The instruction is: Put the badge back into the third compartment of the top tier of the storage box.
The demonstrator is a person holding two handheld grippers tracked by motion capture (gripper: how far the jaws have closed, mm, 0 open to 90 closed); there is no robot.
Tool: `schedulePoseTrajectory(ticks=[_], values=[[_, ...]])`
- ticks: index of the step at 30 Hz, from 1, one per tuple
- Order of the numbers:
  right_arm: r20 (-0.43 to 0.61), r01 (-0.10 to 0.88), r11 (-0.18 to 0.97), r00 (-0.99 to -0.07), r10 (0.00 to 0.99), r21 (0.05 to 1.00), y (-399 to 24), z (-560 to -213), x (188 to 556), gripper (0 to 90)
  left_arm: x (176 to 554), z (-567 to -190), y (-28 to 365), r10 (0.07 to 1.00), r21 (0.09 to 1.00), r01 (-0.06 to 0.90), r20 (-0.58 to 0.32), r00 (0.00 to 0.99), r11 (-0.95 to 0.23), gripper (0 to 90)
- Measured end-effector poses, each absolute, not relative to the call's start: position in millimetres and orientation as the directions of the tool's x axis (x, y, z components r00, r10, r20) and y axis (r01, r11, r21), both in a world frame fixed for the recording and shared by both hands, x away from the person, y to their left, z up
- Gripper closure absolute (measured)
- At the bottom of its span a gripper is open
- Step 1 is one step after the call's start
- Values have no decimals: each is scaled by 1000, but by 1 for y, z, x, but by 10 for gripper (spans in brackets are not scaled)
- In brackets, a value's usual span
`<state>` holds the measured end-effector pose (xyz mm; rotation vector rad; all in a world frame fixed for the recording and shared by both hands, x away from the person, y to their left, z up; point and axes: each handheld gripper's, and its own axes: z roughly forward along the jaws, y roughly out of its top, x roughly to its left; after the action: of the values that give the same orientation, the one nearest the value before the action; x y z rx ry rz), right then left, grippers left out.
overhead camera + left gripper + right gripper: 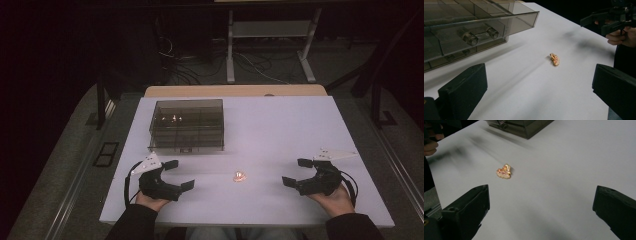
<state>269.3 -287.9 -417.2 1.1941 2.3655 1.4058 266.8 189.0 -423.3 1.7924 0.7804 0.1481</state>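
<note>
Your left gripper (pixel 181 174) sits at the near-left of the white tabletop (pixel 280 130), jaws spread wide with nothing between them. Your right gripper (pixel 296 171) mirrors it at the near-right, also wide apart and empty. Both point inward toward the centre.

The small gold-and-pink trinket (pixel 240 175) lies flat on the board between the two grippers, well apart from each, touching nothing. From the left gripper view it's a narrow, lumpy, glossy piece (pixel 554 59); from the right gripper view it reads as a rounded, folded shape with a scalloped lower edge (pixel 504 172). Exact type can't be told.

The smoked transparent plastic organizer box (pixel 187 125) stands behind your left gripper, farther back on the board. Hard, smooth walls, square corners, inner dividers forming compartments. In the left gripper view its lid panel (pixel 486 22) juts out toward you, with a moulded two-knob latch on the front.

The tabletop is matte and smooth, with a straight front edge just by your hands. Open board all round the trinket; wide bare area to the right of the box. A wooden edge (pixel 235 90) shows behind the board.
</note>
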Motion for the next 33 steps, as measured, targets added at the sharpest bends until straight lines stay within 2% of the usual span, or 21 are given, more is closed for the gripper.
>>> schedulePoseTrajectory(ticks=[33], values=[[280, 565, 213, -658, 699, 797, -293, -416, 265, 3, 266, -420, 179, 556, 880, 435, -267, 787, -191, 0]])
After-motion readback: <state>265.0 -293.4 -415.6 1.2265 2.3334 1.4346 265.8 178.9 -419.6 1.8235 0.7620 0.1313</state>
